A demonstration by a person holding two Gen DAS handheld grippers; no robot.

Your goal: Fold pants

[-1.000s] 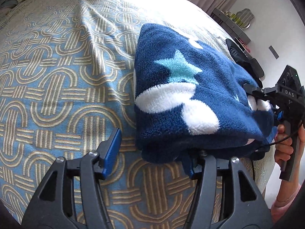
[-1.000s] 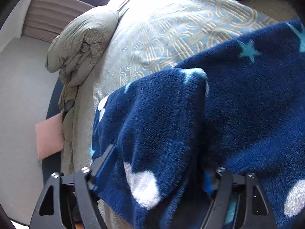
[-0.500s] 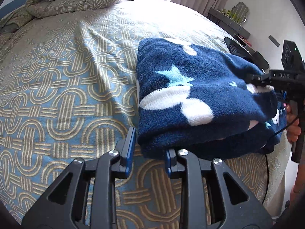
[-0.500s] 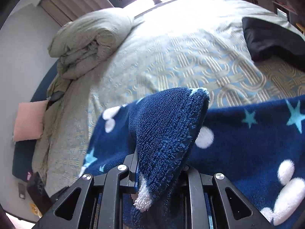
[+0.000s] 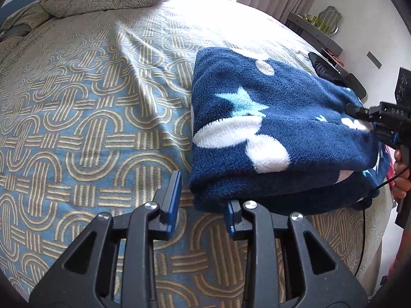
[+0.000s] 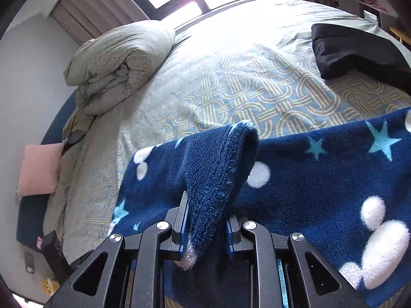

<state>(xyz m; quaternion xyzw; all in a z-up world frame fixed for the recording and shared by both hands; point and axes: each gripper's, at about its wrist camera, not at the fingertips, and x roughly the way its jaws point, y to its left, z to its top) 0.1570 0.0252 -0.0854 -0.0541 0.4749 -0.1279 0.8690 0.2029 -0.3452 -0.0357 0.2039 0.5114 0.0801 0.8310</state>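
fleecy pants (image 6: 321, 187) corner now raised

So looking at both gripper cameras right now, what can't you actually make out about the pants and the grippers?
- Left wrist view: whether the left gripper pinches the pants; the hem hides the right-hand pad.
- Left wrist view: the right gripper is cut off by the edge, its jaws unseen.
- Right wrist view: the pants' lower edge, hidden behind the right gripper.
- Both views: the black item, too partial to identify.
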